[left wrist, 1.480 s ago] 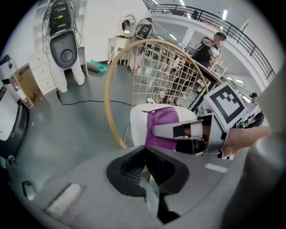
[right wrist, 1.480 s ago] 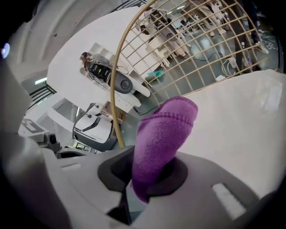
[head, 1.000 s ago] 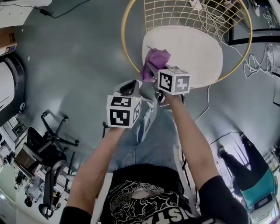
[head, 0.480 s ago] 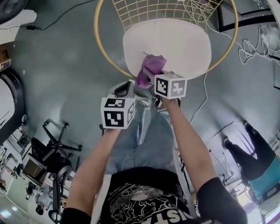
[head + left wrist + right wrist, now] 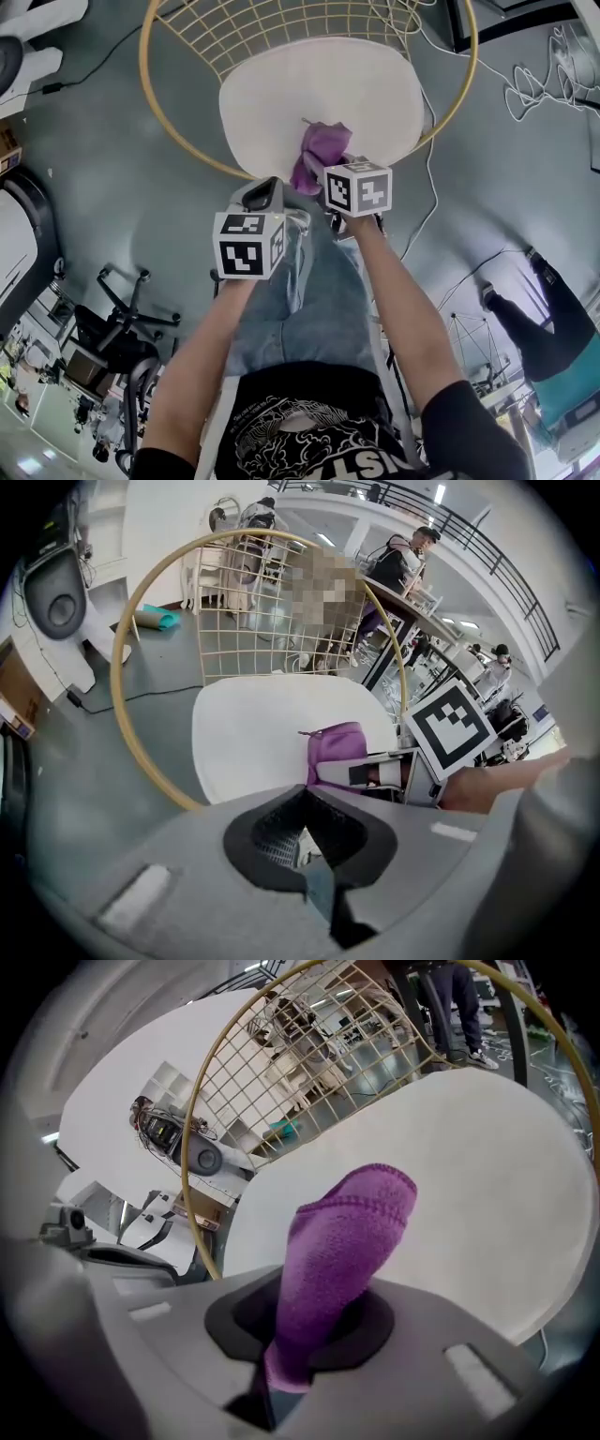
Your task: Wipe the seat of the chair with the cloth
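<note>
Cloth (image 5: 342, 1260) in right claw (image 5: 284, 1358), by seat (image 5: 478, 1176).

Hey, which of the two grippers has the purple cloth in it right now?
The right gripper: the purple cloth is pinched between its jaws, held out over the white chair seat. The left gripper has its jaws closed with nothing between them.

Both arms outstretched; left gripper (image 5: 305, 841) closed, right gripper (image 5: 286, 1354) clamps cloth (image 5: 347, 1241)

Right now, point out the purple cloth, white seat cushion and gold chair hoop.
purple cloth (image 5: 349, 1234), right gripper view, middle.
white seat cushion (image 5: 309, 89), head view, centre.
gold chair hoop (image 5: 119, 700), left gripper view, left side.
</note>
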